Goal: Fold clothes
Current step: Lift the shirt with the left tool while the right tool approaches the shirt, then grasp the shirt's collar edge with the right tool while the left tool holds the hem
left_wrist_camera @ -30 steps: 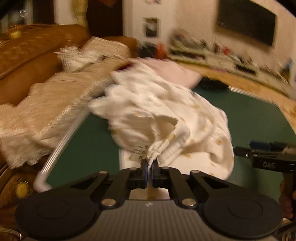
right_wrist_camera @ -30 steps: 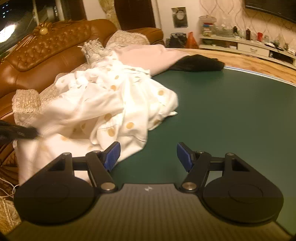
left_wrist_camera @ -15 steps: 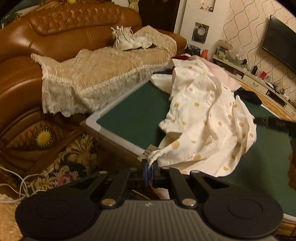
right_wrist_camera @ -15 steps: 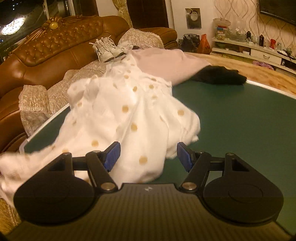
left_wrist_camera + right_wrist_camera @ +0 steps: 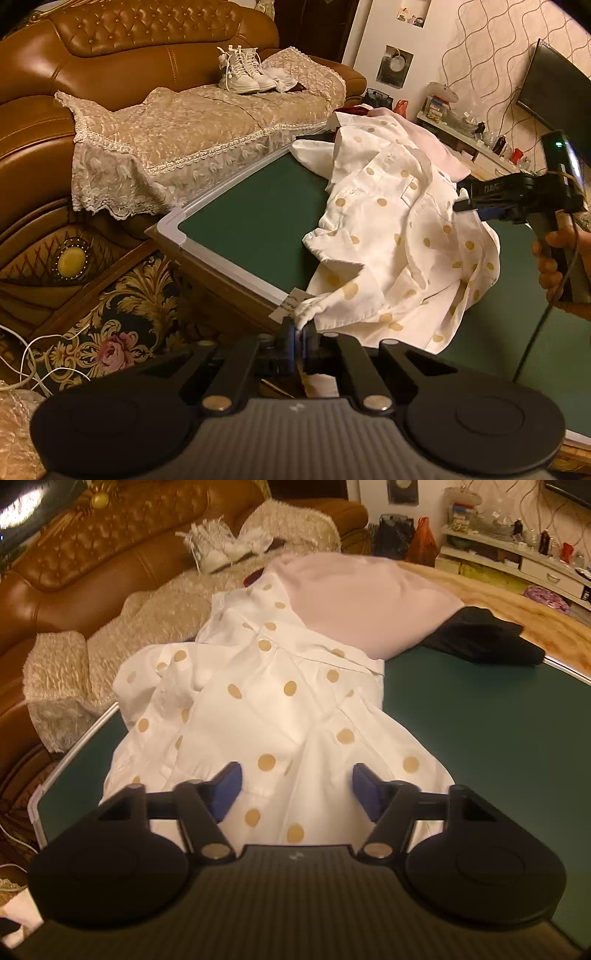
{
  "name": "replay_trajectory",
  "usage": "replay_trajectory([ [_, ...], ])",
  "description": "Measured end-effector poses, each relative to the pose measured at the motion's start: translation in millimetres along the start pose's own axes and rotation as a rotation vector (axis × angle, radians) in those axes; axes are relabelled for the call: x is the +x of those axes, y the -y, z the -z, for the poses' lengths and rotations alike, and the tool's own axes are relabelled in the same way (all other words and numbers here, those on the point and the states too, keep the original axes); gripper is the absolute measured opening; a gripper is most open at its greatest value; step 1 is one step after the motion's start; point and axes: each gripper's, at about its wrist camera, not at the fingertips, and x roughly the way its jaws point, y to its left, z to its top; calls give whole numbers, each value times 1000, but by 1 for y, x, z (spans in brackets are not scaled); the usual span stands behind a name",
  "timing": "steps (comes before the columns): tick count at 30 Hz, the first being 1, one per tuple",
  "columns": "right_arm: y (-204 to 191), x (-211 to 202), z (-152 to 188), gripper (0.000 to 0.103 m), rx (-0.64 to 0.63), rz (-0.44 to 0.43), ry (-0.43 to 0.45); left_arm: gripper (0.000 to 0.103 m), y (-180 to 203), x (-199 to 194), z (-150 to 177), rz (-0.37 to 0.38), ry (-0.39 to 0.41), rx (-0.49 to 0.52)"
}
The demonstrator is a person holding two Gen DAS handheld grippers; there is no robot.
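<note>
A white garment with tan polka dots (image 5: 388,221) lies crumpled on the green table (image 5: 251,214), stretched toward its near edge. My left gripper (image 5: 297,332) is shut on a corner of the garment, next to a white label, just off the table's edge. In the right wrist view, my right gripper (image 5: 295,779) hovers over the garment (image 5: 280,701). Its jaws are closing, with cloth lying between the blue pads (image 5: 229,786), which do not press on it. The left wrist view shows the right gripper (image 5: 465,201) from the side, a hand (image 5: 554,266) on its handle.
A pale pink garment (image 5: 362,594) and a black garment (image 5: 484,635) lie at the table's far side. A brown leather sofa (image 5: 110,44) with a lace cover and white shoes (image 5: 243,74) stands on the left. White cables (image 5: 33,354) trail on the patterned carpet.
My left gripper has drawn the garment's corner back past the table's near edge, stretching the cloth out. My right gripper has moved left from bare table onto the garment.
</note>
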Motion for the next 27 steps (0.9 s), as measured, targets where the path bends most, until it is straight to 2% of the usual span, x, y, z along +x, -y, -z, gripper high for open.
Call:
replay_trajectory([
  [1,1,6,-2,39,10,9,-32,4,0,1,0,-1,-1,-3],
  [3,8,13,-4,12,43,-2,-62,4,-2,4,0,-2,-4,-10],
  [5,18,13,-4,3,105,-30,-57,4,-3,8,2,-3,-11,-21],
  [9,36,-3,-13,2,228,-99,1,4,-6,15,5,-2,-24,-50],
  [12,34,-22,-32,2,259,-111,85,4,-6,20,7,14,-32,-78],
  [16,19,-25,-68,2,260,-97,153,6,-7,25,8,33,-31,-115],
  [21,-12,12,-95,2,180,-89,101,9,-5,31,11,33,-41,-119],
  [23,-25,31,-96,3,129,-39,63,12,-4,33,12,35,-48,-123],
  [25,-34,48,-94,4,88,8,25,22,-4,33,13,35,-48,-118],
  [26,-35,54,-93,4,81,8,7,30,-3,33,13,37,-43,-114],
  [27,-34,58,-92,8,83,-6,-9,34,-3,33,13,38,-40,-112],
])
